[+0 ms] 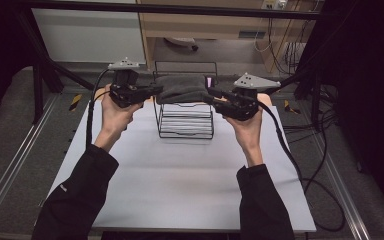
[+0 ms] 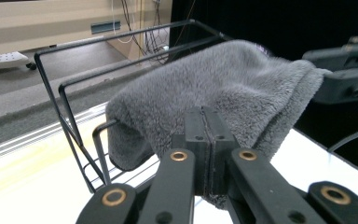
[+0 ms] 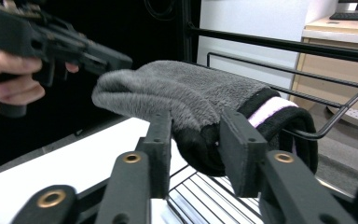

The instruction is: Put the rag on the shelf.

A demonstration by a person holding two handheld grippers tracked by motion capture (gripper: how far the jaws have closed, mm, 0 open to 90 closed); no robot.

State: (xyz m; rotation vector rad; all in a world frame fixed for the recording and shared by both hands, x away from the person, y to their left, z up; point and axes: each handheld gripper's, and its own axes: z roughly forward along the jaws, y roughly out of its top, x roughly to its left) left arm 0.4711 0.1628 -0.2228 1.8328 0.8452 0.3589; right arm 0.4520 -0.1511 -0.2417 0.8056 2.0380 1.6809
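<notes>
A grey fleecy sock [image 1: 180, 89] with a black and pink cuff [image 3: 272, 108] lies draped over the top of a black wire rack [image 1: 185, 125]. My left gripper [image 2: 204, 116] is at the sock's left end in the high view, jaws shut together with a fold of the grey fabric [image 2: 214, 199] pinched between them. At the cuff end my right gripper [image 3: 198, 135] holds its jaws apart on either side of the black cuff, which sits in the gap without being squeezed. In the high view both grippers [image 1: 155, 90] [image 1: 212, 92] are level with the rack's top.
The rack stands at the far middle of a white tabletop [image 1: 180, 175]. Black frame bars [image 1: 45, 70] and trailing cables [image 1: 310, 165] flank the table. A wooden cabinet [image 1: 205, 25] stands behind it.
</notes>
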